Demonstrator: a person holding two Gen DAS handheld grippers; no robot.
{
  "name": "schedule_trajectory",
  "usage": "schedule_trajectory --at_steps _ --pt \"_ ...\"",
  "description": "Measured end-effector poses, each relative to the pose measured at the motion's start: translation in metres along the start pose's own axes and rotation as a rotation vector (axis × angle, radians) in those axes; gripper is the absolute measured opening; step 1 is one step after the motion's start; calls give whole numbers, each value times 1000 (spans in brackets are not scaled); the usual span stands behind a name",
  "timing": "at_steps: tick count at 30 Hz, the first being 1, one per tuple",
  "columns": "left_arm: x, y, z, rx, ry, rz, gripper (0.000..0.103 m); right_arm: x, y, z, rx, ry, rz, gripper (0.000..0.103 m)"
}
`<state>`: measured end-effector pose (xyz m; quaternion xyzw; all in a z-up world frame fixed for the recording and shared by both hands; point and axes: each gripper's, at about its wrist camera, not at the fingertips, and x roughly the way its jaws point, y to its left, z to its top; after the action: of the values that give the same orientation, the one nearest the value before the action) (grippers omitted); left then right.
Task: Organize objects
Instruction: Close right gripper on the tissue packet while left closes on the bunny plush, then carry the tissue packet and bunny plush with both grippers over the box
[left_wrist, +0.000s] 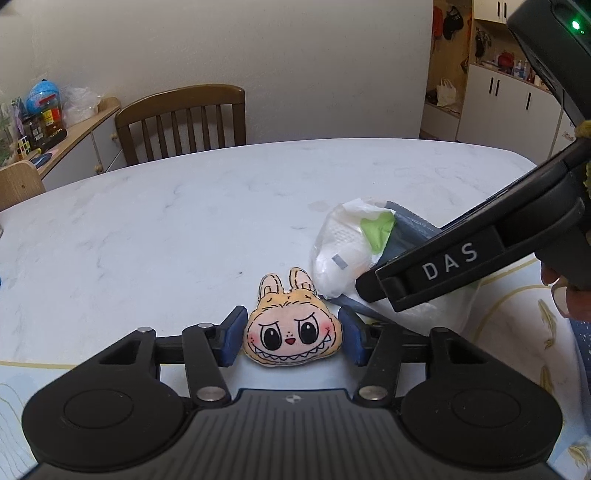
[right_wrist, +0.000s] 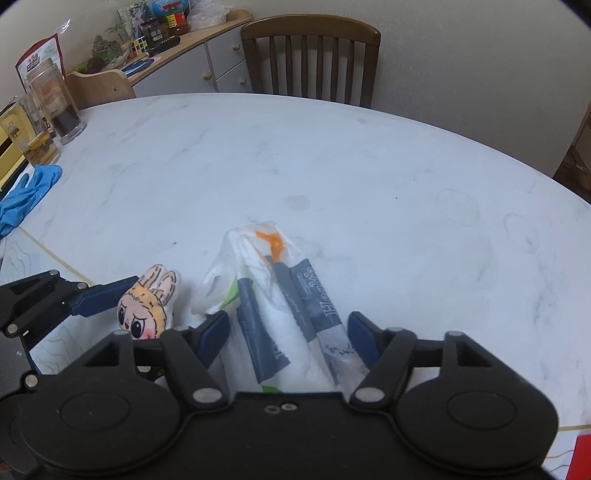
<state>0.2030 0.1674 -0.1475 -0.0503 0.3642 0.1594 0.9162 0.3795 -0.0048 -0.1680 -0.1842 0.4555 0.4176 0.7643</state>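
Clamps the left gripper (left_wrist: 291, 325) on a small bunny toy (left_wrist: 291, 341), one blue pad touching each cheek. Rests low on the white table (left_wrist: 184, 221), close to the near edge, right beside a plastic bag (right_wrist: 273, 295). Straddles that bag with the right gripper (right_wrist: 288, 328), pads against the thin plastic on both sides; hard to tell whether squeezing or only touching. Hides the near end of the bag under the black gripper body. Shows grey packets and white stuff inside, words mostly cut off. Covers half the bunny face in the right view.
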Motion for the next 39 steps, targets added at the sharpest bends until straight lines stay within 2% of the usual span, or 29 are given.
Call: schedule_trajectory --at_steps 3,7,15,24,31,39 --pt "-3 -1 -1 0 7 -6 52 -6 -1 -3 20 -8 8 43" --pt "-10 -4 -3 11 17 -6 52 -16 -5 -9 86 -21 -18 35" --pt "-43 -12 -2 24 20 -45 52 -59 -7 -37 180 -40 23 34" --pt "-99 -29 3 28 29 -116 52 -131 -18 -84 292 -69 63 34" --pt "-140 -64 7 47 16 -180 52 -193 -44 -123 372 -129 51 34" --pt "-167 -127 20 130 -14 -287 52 -247 -88 -168 459 -171 -2 34"
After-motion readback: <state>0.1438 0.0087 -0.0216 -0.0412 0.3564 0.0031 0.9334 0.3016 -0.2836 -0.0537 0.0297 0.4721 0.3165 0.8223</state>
